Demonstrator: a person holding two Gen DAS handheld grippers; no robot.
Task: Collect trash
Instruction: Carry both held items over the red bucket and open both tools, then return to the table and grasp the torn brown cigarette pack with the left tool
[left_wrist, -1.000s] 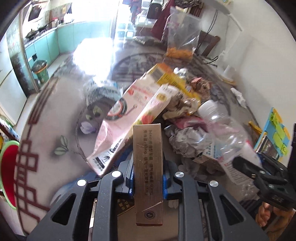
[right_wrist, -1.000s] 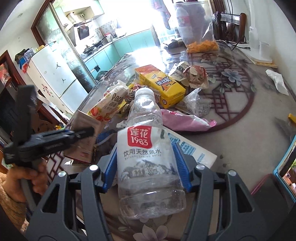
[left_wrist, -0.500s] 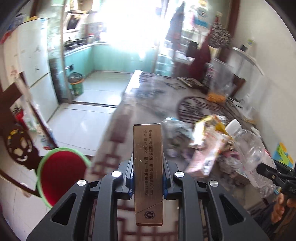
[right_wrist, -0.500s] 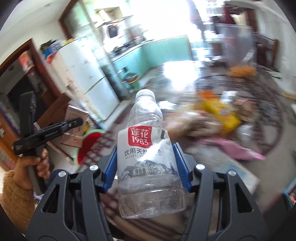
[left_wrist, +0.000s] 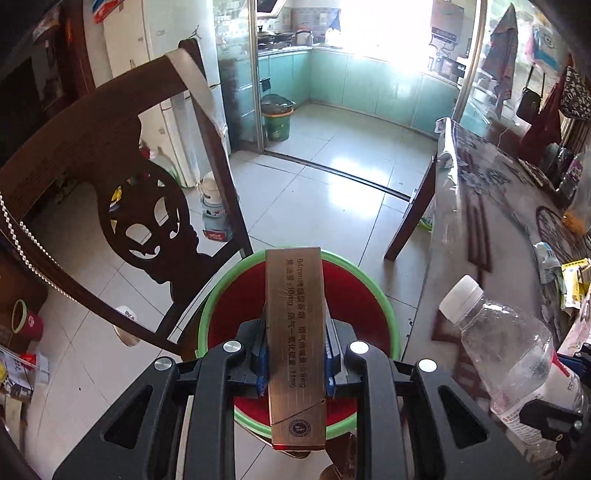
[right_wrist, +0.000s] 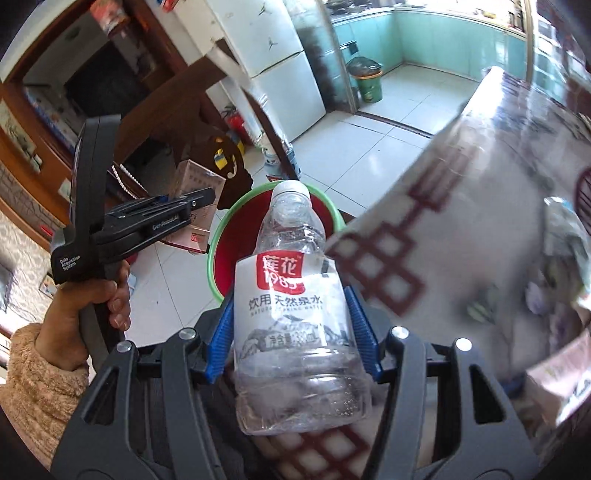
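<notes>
My left gripper (left_wrist: 295, 352) has a flat brown cigarette box (left_wrist: 293, 288) between its blue pads; the jaws are opening, and the pads still touch the box. It hangs right over a red bin with a green rim (left_wrist: 354, 295) on the floor. My right gripper (right_wrist: 293, 332) is shut on a clear water bottle (right_wrist: 291, 254) with a red and white label, cap pointing at the same bin (right_wrist: 227, 251). The bottle (left_wrist: 509, 354) also shows at the right of the left wrist view. The left gripper (right_wrist: 201, 201) sits left of the bin in the right wrist view.
A dark carved wooden chair (left_wrist: 110, 155) stands just left of the bin. The patterned table (left_wrist: 476, 229) runs along the right, with more trash (left_wrist: 569, 280) on it. A green kitchen bin (left_wrist: 275, 122) stands farther off on the tiled floor. A hand in a beige sleeve (right_wrist: 92, 295) holds the left gripper.
Both grippers have swung left, away from the trash pile on the table, to above the red bin. The box and the bottle have travelled with them.
</notes>
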